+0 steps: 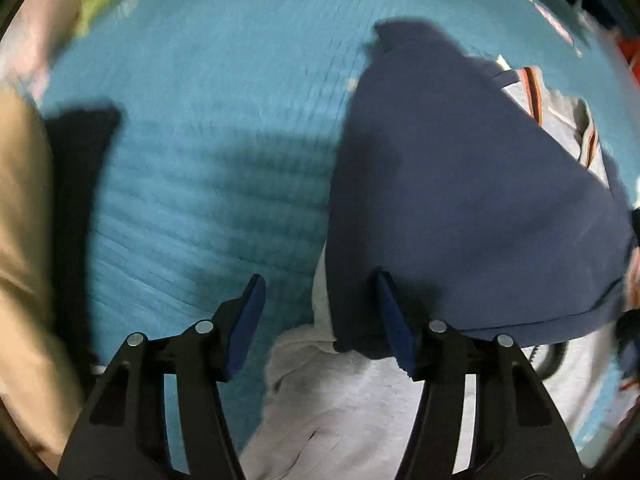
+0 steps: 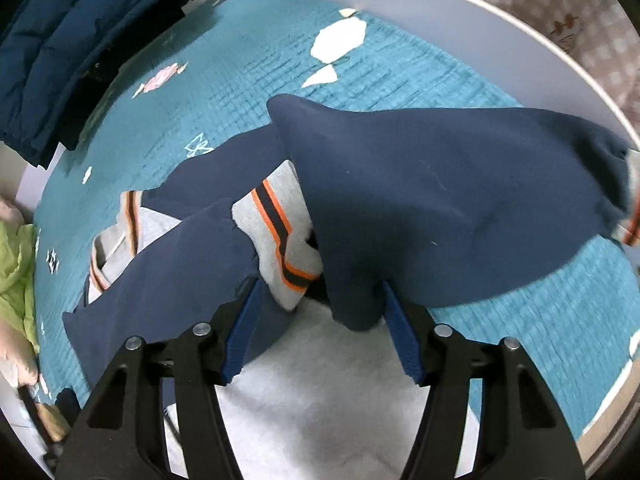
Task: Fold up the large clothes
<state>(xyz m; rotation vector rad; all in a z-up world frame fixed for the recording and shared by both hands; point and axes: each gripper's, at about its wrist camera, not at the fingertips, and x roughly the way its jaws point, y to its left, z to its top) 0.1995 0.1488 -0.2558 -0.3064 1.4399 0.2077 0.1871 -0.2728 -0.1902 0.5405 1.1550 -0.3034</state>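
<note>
A large navy and grey sweatshirt (image 2: 440, 184) with orange-striped cuffs (image 2: 280, 232) lies on a teal quilted bedspread (image 2: 240, 80). In the left wrist view its navy part (image 1: 460, 200) lies right of centre and its grey part (image 1: 340, 392) under the fingers. My left gripper (image 1: 320, 316) is open and empty, just above the grey cloth at the navy edge. My right gripper (image 2: 320, 324) is open above the grey body, with navy sleeve folds between and beside its fingers.
A dark blue puffer jacket (image 2: 72, 40) lies at the bed's far left. Lime-green cloth (image 2: 16, 272) lies at the left edge. A pale bed rim (image 2: 520, 48) curves along the far side. Beige cloth (image 1: 24, 260) and a dark strip (image 1: 76, 200) fill the left wrist view's left side.
</note>
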